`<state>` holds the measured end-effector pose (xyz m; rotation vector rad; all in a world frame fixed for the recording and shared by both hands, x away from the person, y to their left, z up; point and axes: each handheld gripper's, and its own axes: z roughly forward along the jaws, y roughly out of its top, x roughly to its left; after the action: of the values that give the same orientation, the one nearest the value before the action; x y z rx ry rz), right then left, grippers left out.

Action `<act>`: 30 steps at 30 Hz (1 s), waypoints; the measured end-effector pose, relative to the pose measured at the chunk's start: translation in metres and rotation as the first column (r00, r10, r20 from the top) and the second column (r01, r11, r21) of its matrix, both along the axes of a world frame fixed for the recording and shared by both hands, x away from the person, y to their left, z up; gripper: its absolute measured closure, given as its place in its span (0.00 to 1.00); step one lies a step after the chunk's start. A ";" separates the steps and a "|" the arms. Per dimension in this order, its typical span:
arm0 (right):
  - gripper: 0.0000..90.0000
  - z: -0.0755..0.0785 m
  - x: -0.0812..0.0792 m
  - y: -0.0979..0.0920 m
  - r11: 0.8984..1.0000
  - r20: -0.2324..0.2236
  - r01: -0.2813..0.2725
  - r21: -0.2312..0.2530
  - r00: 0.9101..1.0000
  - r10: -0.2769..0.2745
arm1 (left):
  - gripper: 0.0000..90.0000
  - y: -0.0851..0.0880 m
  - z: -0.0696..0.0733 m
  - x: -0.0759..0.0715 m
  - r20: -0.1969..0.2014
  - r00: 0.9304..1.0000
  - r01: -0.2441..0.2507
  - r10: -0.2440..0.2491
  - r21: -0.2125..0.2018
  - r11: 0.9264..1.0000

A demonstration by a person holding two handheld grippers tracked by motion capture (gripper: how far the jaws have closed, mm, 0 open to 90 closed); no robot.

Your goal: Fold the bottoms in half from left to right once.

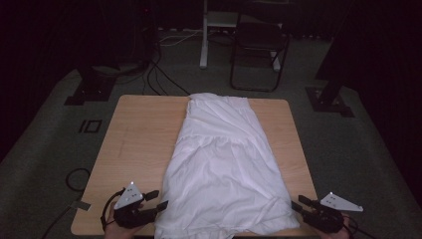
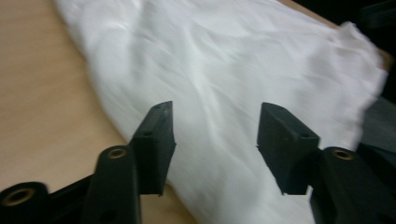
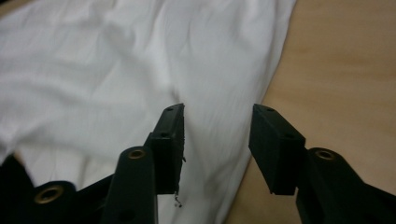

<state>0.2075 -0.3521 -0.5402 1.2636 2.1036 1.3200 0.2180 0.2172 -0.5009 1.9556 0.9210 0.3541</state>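
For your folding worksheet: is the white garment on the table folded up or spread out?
Spread out: the white garment lies lengthwise in a long, wrinkled layer down the wooden table, near end overhanging.

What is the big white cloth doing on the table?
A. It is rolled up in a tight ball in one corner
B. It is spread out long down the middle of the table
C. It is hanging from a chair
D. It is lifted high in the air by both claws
B: the white cloth lies flat along the middle of the wooden table, from the far edge to the near one.
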 end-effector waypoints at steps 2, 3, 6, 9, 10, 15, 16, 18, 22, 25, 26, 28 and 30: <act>0.57 0.006 0.012 0.004 1.000 0.015 0.002 -0.008 1.000 -0.002 | 0.48 -0.002 0.000 0.015 0.014 0.999 -0.043 0.043 0.025 0.999; 0.56 0.007 0.020 0.007 1.000 0.014 0.009 -0.018 1.000 -0.009 | 0.46 -0.003 -0.001 0.025 0.013 0.998 -0.066 0.066 0.031 0.997; 0.56 0.004 0.048 0.016 0.999 0.003 0.015 -0.041 1.000 -0.015 | 0.44 -0.009 -0.005 0.056 0.010 0.993 -0.115 0.115 0.062 0.991; 0.56 -0.003 0.080 0.026 0.998 -0.017 0.037 -0.057 0.999 -0.038 | 0.44 -0.016 -0.014 0.091 -0.014 0.986 -0.166 0.168 0.101 0.981; 0.56 -0.005 0.090 0.029 0.997 -0.024 0.041 -0.067 0.999 -0.043 | 0.44 -0.019 -0.017 0.103 -0.027 0.984 -0.175 0.179 0.107 0.979; 0.58 -0.009 0.130 0.043 0.994 -0.038 0.060 -0.091 0.997 -0.063 | 0.46 -0.026 -0.031 0.136 -0.078 0.971 -0.212 0.225 0.141 0.967; 0.58 -0.011 0.148 0.048 0.992 -0.042 0.076 -0.102 0.996 -0.081 | 0.48 -0.034 -0.043 0.157 -0.127 0.963 -0.218 0.236 0.141 0.966; 0.59 -0.014 0.162 0.053 0.988 -0.053 0.096 -0.119 0.993 -0.103 | 0.49 -0.039 -0.046 0.163 -0.131 0.962 -0.219 0.241 0.160 0.963; 0.69 -0.019 0.175 0.058 0.985 -0.083 0.102 -0.138 0.990 -0.115 | 0.57 -0.046 -0.052 0.167 -0.120 0.965 -0.209 0.232 0.180 0.961; 0.78 -0.023 0.176 0.060 0.984 -0.106 0.092 -0.156 0.988 -0.109 | 0.75 -0.044 -0.051 0.167 -0.125 0.967 -0.198 0.223 0.185 0.963; 0.78 -0.023 0.176 0.060 0.984 -0.106 0.092 -0.156 0.988 -0.109 | 0.83 -0.044 -0.051 0.167 -0.125 0.967 -0.198 0.223 0.185 0.963; 0.95 -0.025 0.170 0.058 0.982 -0.116 0.101 -0.160 0.986 -0.121 | 0.96 -0.042 -0.052 0.162 -0.122 0.971 -0.184 0.207 0.179 0.967; 0.98 -0.025 0.165 0.057 0.981 -0.117 0.109 -0.159 0.985 -0.128 | 0.97 -0.040 -0.052 0.155 -0.117 0.970 -0.191 0.215 0.186 0.964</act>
<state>0.3726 -0.2950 -0.5657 1.4157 2.1309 1.0327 0.3729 0.1775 -0.5525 2.0684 1.2208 0.4356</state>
